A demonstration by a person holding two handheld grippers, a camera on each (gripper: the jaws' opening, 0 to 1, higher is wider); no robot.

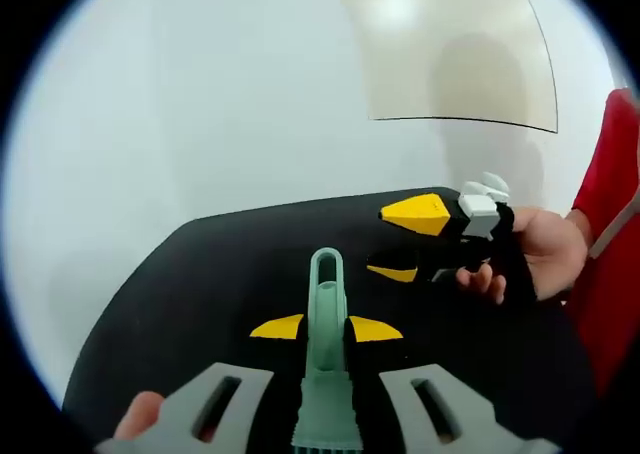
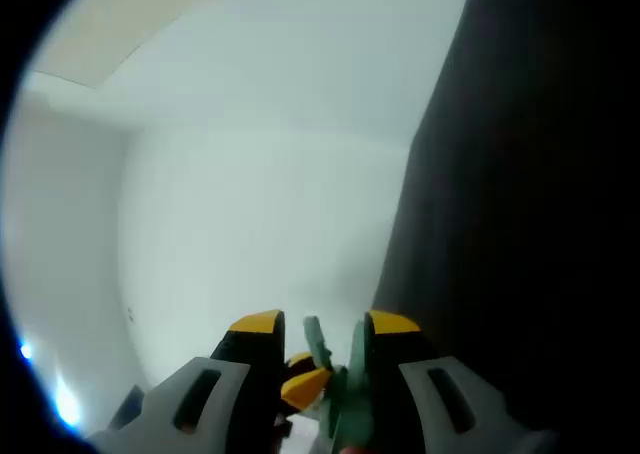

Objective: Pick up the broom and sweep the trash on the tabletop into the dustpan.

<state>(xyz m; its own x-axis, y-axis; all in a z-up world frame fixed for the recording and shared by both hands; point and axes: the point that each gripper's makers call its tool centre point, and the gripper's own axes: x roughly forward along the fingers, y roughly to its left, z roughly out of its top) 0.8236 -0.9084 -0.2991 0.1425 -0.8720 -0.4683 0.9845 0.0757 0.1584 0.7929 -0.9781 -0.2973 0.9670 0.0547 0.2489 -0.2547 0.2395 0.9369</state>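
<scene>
Jaws of the left gripper (image 1: 326, 328) clamp the green handle (image 1: 326, 314); right gripper (image 2: 322, 324) jaws likewise close on the handle (image 2: 345, 394).

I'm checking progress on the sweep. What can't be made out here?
- Left gripper view: the green handle shows; its lower end is cut off by the bottom edge.
- Right gripper view: the green part between the jaws is blurred.
- Black tabletop: no trash can be told on it.
</scene>
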